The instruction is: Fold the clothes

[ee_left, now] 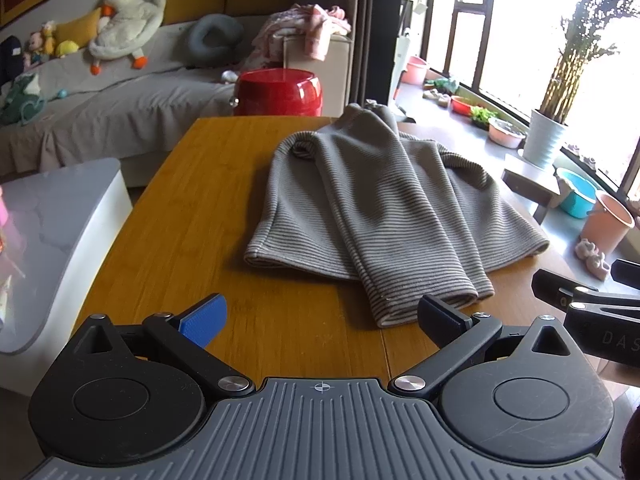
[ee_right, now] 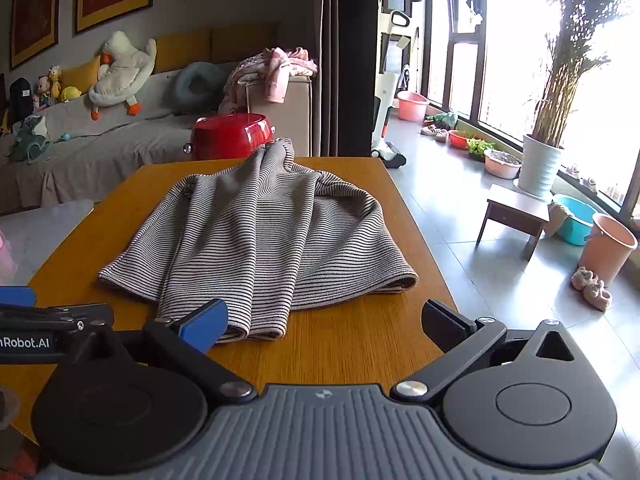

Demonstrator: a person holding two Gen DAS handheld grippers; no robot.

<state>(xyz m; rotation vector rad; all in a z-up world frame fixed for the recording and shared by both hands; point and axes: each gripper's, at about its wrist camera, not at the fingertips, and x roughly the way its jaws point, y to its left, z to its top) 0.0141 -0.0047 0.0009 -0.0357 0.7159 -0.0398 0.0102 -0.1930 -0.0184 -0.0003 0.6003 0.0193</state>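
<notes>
A grey striped garment (ee_left: pixel 372 208) lies partly folded on the wooden table (ee_left: pixel 192 208), its sleeves laid down the middle toward me. My left gripper (ee_left: pixel 322 322) is open just short of the sleeve cuffs, nothing between its fingers. In the right wrist view the same garment (ee_right: pixel 260 236) spreads over the table (ee_right: pixel 360 340). My right gripper (ee_right: pixel 326 324) is open near the table's front edge; its blue pad (ee_right: pixel 204 324) sits beside the sleeve ends. The right gripper's body (ee_left: pixel 592 304) shows at the right edge of the left view, and the left gripper's body (ee_right: pixel 40 328) shows at the left edge.
A red stool (ee_left: pixel 278 92) stands behind the table's far edge. A grey sofa (ee_left: pixel 100 100) with plush toys fills the back left. A white-grey counter (ee_left: pixel 48 240) flanks the left. On the floor at right are a small stool (ee_right: pixel 514 212), buckets (ee_right: pixel 606 246) and a potted plant (ee_right: pixel 540 164).
</notes>
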